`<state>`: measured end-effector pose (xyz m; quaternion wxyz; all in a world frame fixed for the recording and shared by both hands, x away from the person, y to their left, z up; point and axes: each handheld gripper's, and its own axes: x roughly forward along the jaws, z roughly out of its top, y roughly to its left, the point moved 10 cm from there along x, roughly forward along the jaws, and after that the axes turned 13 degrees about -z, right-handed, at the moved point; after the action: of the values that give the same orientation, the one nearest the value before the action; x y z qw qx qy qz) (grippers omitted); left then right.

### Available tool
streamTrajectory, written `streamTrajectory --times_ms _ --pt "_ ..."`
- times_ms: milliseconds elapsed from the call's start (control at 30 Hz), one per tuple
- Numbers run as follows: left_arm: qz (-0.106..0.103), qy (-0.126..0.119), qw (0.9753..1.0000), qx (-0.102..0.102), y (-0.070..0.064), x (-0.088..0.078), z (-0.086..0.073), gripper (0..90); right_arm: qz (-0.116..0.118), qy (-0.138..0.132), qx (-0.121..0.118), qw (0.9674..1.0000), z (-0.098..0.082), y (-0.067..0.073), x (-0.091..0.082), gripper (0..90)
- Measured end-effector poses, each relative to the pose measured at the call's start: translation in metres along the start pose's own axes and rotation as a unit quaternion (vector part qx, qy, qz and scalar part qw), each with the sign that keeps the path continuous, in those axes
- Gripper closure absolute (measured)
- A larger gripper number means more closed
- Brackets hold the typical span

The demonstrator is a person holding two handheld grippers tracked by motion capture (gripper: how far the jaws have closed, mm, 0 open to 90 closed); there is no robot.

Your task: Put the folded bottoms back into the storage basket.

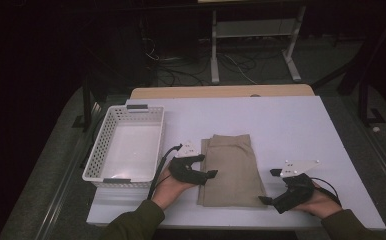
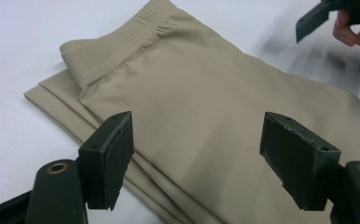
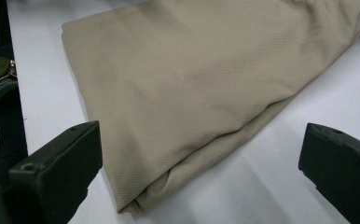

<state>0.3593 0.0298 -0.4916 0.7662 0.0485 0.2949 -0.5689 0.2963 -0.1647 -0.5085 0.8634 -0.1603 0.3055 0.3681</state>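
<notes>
Tan folded trousers point(image 1: 231, 170) lie flat on the counter point(image 1: 291, 125) between your two sets of fingers, both spread and empty. Left gripper point(image 1: 205, 166) is at the near edge; next, slide under the fold and pinch.

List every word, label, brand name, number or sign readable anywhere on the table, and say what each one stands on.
None: no readable text anywhere.
Folded beige garment: plain fabric with an elastic waistband, no tag or print visible.
White perforated basket: its grey end tabs bear nothing legible.
Grey plates on the left gripper and right gripper: small dark dots, no lettering.
</notes>
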Motion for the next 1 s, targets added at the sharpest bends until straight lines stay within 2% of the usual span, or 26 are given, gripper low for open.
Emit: streamTrajectory --times_ms 500,767,1000 --pt "0.028 0.009 0.9995 -0.009 0.030 0.015 0.012 24.4 0.001 0.000 -0.002 1.0000 0.000 0.000 0.000 0.0" --pt "0.046 0.007 0.9984 -0.032 0.051 0.023 0.015 22.1 0.003 0.000 -0.001 1.0000 0.000 0.001 0.000 0.0" --pt "0.064 0.006 0.9971 -0.040 0.067 0.026 0.021 18.9 0.006 -0.001 -0.002 1.0000 0.000 0.002 0.000 0.0"
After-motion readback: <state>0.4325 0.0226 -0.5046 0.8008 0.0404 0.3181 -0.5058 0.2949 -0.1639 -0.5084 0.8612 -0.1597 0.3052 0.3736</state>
